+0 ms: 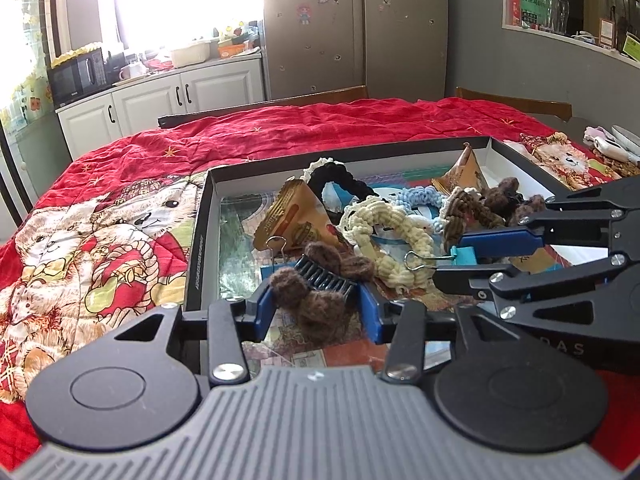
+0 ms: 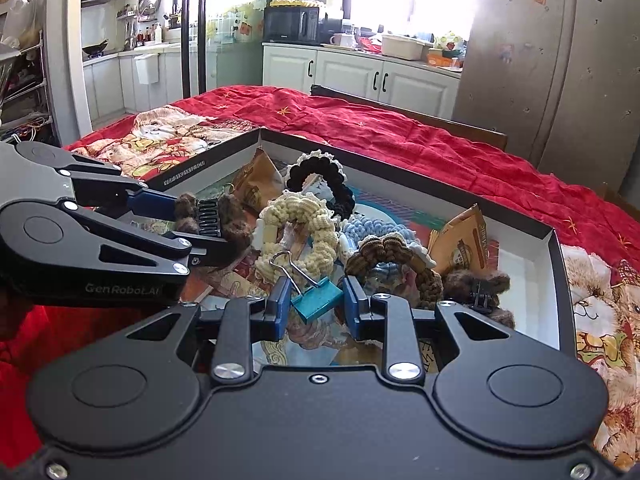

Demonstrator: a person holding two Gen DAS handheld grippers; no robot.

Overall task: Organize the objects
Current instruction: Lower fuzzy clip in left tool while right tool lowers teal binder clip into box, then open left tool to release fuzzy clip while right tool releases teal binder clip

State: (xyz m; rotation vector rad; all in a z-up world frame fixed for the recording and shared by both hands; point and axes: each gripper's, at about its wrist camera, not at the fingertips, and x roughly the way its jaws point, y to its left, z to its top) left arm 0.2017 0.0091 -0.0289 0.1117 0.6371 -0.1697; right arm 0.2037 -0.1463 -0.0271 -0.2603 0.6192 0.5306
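A shallow black box (image 1: 199,240) on the red cloth holds several hair ties, clips and snack packets. My left gripper (image 1: 316,306) is shut on a brown fuzzy hair claw clip (image 1: 316,292) just above the box's near edge; it also shows in the right wrist view (image 2: 212,218). My right gripper (image 2: 314,304) is shut on a teal binder clip (image 2: 318,298) with silver wire handles, over the box's middle; it shows in the left wrist view (image 1: 466,256). A cream crocheted scrunchie (image 2: 304,232), a black one (image 2: 320,178), a blue one (image 2: 368,230) and a brown one (image 2: 396,256) lie behind.
Two tan snack packets (image 1: 296,216) (image 2: 464,244) lie in the box, with a second brown fuzzy clip (image 2: 480,288) at its right. The box's wall (image 2: 560,280) stands close on the right. The red bear-print cloth (image 1: 120,240) covers the table. Chairs and kitchen cabinets stand beyond.
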